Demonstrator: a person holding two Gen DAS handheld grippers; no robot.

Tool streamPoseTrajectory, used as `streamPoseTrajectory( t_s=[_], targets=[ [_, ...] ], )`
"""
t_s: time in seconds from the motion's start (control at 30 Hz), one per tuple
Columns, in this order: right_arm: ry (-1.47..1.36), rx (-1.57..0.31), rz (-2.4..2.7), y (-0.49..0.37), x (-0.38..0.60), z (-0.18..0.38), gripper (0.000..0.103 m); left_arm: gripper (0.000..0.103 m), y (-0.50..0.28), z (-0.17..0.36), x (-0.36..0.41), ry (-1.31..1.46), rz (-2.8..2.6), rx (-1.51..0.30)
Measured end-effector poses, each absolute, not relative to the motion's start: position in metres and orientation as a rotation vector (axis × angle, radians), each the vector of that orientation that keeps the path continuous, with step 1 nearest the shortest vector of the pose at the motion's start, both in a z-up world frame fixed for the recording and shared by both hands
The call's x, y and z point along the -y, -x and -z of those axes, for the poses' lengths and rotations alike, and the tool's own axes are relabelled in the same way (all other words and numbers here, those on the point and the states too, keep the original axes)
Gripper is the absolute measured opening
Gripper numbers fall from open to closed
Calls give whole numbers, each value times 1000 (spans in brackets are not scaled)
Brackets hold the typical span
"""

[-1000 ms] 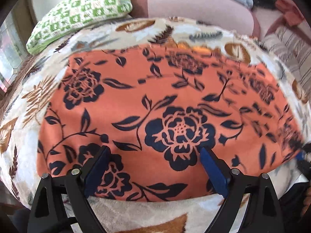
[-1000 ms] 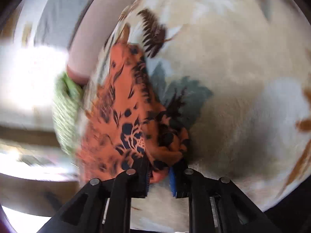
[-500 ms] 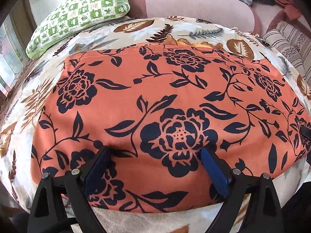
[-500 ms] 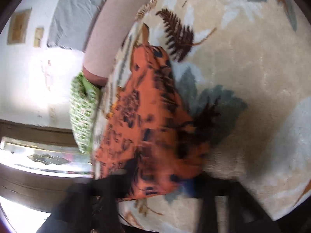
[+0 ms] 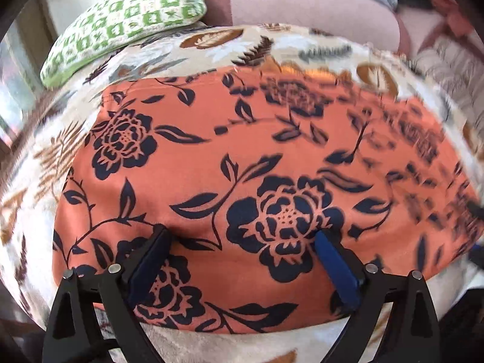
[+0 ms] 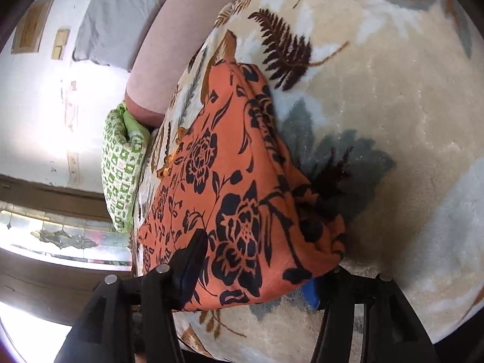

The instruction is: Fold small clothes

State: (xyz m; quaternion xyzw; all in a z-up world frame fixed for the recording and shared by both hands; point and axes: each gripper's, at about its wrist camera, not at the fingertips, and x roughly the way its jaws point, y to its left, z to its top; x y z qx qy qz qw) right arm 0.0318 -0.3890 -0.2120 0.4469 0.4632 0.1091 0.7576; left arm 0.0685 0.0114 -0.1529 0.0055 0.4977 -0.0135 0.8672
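The left gripper point(image 5: 242, 239) stands wide open, both blue pads point(image 5: 335, 269) pressed down on the orange cloth point(image 5: 211, 139), pinning it near its 6 o'clock edge without clamping it. The cloth lies spread flat on the leaf-print blanket point(image 5: 187, 348); a green pillow point(image 5: 121, 21) sits at 11 o'clock.

The right gripper point(image 6: 257, 260) is opening. The cloth's folded corner point(image 6: 266, 260) lies between the jaws, draped over the inner side of the left finger point(image 6: 187, 260), with no squeeze visible. The cloth point(image 6: 227, 166) extends toward 11 o'clock; bare blanket point(image 6: 378, 90) fills 1 to 4 o'clock.

Against one second ago, the right jaws were then nearly closed on that corner; now they stand apart. The left gripper is unchanged, and the cloth lies flatter.
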Motion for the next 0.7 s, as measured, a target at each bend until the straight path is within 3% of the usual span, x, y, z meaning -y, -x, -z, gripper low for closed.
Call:
streamPoseTrajectory(
  t_s=[0.1,0.23,0.7],
  targets=[
    [-969,-1008,-243,-32,387,211,59,96,-64,141,-14,8,32,-976],
    [-1009,-1015,-227,-32,387,213,60,97,-73,167,-9,-39,17,-1077],
    [-992,-1029,-209,-31,387,215,61,98,-67,167,-7,-42,12,-1049]
  ],
)
